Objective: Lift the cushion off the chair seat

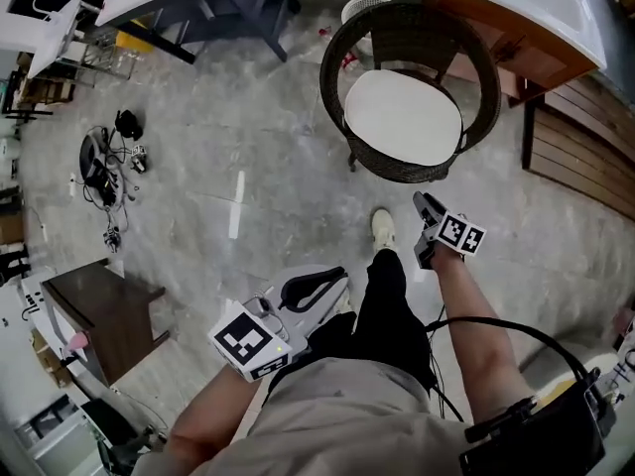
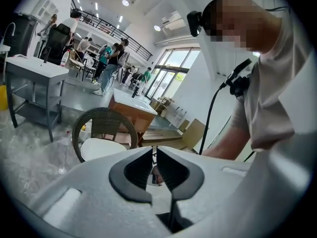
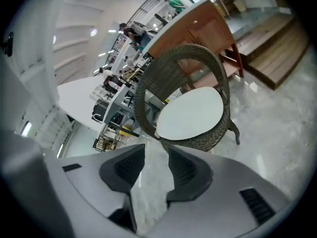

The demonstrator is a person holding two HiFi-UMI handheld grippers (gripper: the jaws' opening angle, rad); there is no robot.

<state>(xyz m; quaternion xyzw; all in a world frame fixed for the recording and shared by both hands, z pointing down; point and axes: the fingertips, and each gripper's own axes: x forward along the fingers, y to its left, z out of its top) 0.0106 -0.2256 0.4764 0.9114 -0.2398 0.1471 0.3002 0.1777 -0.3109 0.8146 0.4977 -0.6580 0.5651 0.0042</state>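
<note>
A round white cushion (image 1: 402,115) lies on the seat of a dark wicker tub chair (image 1: 342,58) standing on the grey floor ahead of me. My right gripper (image 1: 425,216) hovers just short of the chair's front edge and points at it. In the right gripper view the cushion (image 3: 190,114) and chair (image 3: 173,58) lie beyond the open right gripper (image 3: 156,152), with only floor between its pads. My left gripper (image 1: 340,274) hangs low by my leg, well back from the chair. The left gripper (image 2: 154,152) is shut and empty, with the cushion (image 2: 99,148) far off.
A wooden desk (image 1: 516,28) stands right behind the chair, with a slatted wooden platform (image 1: 585,137) to its right. My shoe (image 1: 383,228) is just before the chair. A dark side table (image 1: 104,310) and a cable tangle (image 1: 104,172) sit far left. People stand in the distance (image 2: 106,58).
</note>
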